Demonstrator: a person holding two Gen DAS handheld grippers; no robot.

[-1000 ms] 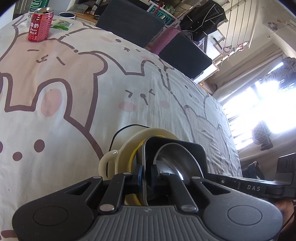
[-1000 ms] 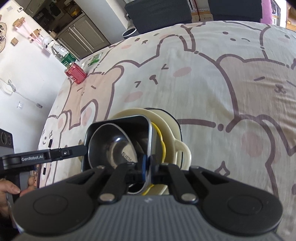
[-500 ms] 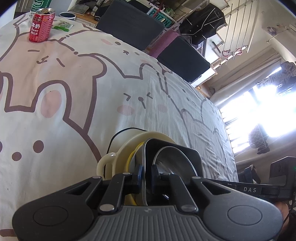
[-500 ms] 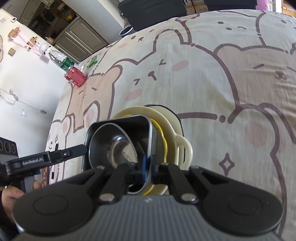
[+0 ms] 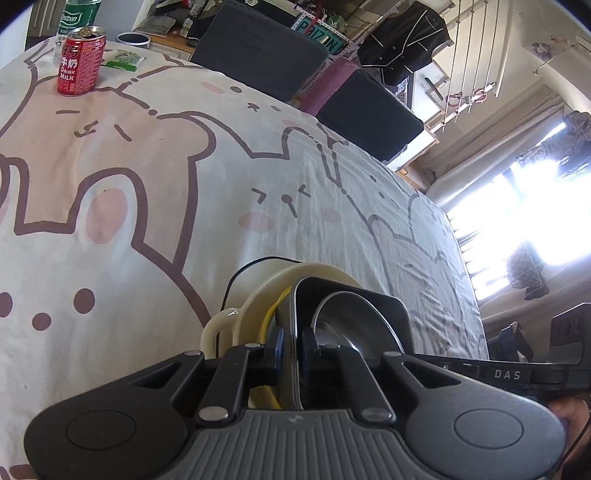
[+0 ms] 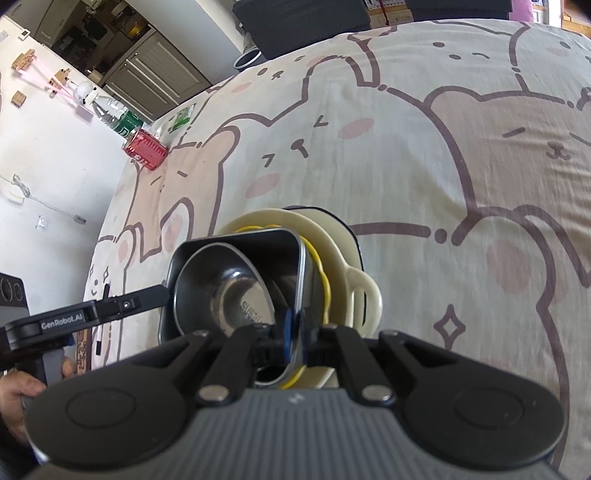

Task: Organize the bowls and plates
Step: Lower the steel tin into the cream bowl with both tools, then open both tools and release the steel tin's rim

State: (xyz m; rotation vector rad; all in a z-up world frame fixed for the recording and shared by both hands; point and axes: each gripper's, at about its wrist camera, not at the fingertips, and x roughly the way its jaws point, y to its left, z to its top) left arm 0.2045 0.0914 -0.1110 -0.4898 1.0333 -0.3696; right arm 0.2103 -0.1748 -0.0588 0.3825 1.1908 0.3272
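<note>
A nested stack of dishes rests on the bear-print cloth. A round steel bowl (image 5: 354,321) (image 6: 225,295) lies inside a square steel tray (image 5: 369,299) (image 6: 258,254). The tray sits in a cream bowl with loop handles (image 5: 225,328) (image 6: 362,295), over a yellow-rimmed dish (image 6: 325,284). My left gripper (image 5: 290,343) is shut on the square tray's wall on one side. My right gripper (image 6: 294,334) is shut on the tray's opposite wall. Each gripper shows in the other's view.
A red milk can (image 5: 79,66) (image 6: 146,149), a green bottle (image 5: 72,16) and a green packet (image 5: 123,59) stand at the cloth's far corner. Dark chairs (image 5: 258,51) line the far edge. Bare cloth (image 6: 461,147) spreads beyond the stack.
Both grippers keep their grip on the square tray. The views have shifted slightly; the stack sits a little farther along the cloth.
</note>
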